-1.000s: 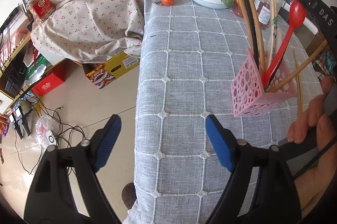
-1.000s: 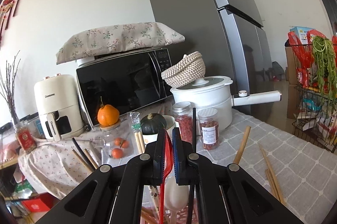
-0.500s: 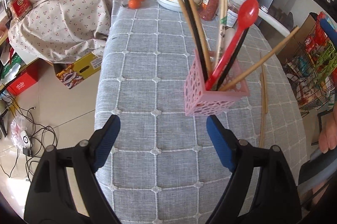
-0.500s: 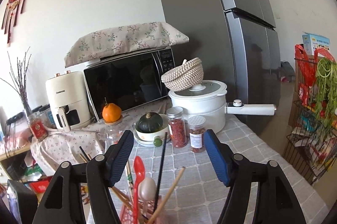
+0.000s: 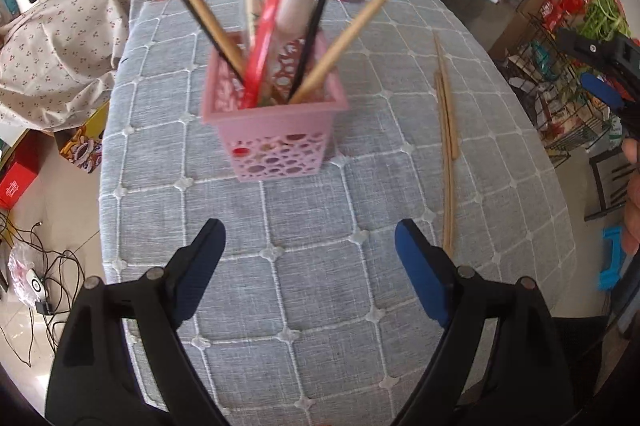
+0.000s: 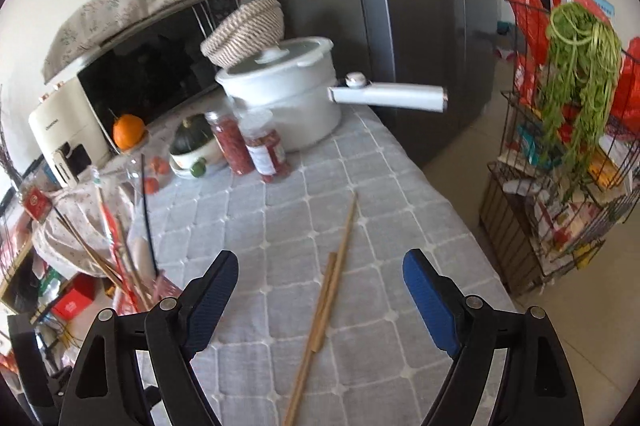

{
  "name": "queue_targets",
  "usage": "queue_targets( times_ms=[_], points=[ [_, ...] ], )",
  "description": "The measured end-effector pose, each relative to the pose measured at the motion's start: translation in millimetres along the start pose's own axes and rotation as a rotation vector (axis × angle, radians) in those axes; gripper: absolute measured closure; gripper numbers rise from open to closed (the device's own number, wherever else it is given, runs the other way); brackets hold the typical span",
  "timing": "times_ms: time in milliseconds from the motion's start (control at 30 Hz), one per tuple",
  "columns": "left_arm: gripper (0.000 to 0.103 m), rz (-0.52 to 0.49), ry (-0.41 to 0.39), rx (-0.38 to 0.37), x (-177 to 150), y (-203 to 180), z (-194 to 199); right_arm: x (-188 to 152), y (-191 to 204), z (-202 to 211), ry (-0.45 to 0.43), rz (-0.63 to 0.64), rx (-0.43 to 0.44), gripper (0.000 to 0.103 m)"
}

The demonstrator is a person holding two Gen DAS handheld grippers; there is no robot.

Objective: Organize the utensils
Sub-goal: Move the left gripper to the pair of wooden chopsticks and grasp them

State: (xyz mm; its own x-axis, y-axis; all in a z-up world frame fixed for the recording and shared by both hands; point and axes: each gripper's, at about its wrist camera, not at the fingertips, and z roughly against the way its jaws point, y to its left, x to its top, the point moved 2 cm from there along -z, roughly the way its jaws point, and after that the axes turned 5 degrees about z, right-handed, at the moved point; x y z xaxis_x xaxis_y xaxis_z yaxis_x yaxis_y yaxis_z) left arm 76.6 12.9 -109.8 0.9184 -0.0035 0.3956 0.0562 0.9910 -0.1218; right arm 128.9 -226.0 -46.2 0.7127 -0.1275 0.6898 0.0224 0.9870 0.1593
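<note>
Here pink perforated holder (image 5: 276, 129) upright, crammed with utensils

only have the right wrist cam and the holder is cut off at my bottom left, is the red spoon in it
Observer: Yes. In the left wrist view the red spoon stands in the pink holder, bowl end up.
Operator: is the holder upright
Observer: Yes, it stands upright on the grey tablecloth, and a wooden chopstick leans out of it to the right.
Operator: whats the left gripper doing
Observer: The left gripper is open and empty, above the cloth on the near side of the holder and not touching it.
</note>
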Motion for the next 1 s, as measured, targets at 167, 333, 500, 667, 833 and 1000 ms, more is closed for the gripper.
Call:
queue_targets(
  times_ms=[167, 333, 500, 667, 833, 1000],
  points=[
    [0.016, -0.072, 0.042, -0.037, -3, -38, -12, -11, -51, -24, 0.163, -0.089, -0.005, 0.017],
    [0.016, -0.071, 0.089, -0.040, -1, -63, -29, -20, -78, -48, 0.323, -0.108, 0.042, 0.017],
    [0.016, -0.048, 0.126, -0.026, 7, -78, -45, -26, -100, -58, 0.386, -0.076, 0.031, 0.017],
    [0.020, -0.038, 0.091, 0.034, 34, -97, -60, -31, -119, -64, 0.407, -0.050, 0.028, 0.017],
    [0.036, -0.034, 0.066, 0.038, 61, -120, -77, -37, -140, -75, 0.437, -0.084, 0.011, 0.017],
    [0.057, -0.044, 0.062, 0.043, 86, -141, -93, -40, -156, -83, 0.452, -0.103, 0.004, 0.017]
  ],
)
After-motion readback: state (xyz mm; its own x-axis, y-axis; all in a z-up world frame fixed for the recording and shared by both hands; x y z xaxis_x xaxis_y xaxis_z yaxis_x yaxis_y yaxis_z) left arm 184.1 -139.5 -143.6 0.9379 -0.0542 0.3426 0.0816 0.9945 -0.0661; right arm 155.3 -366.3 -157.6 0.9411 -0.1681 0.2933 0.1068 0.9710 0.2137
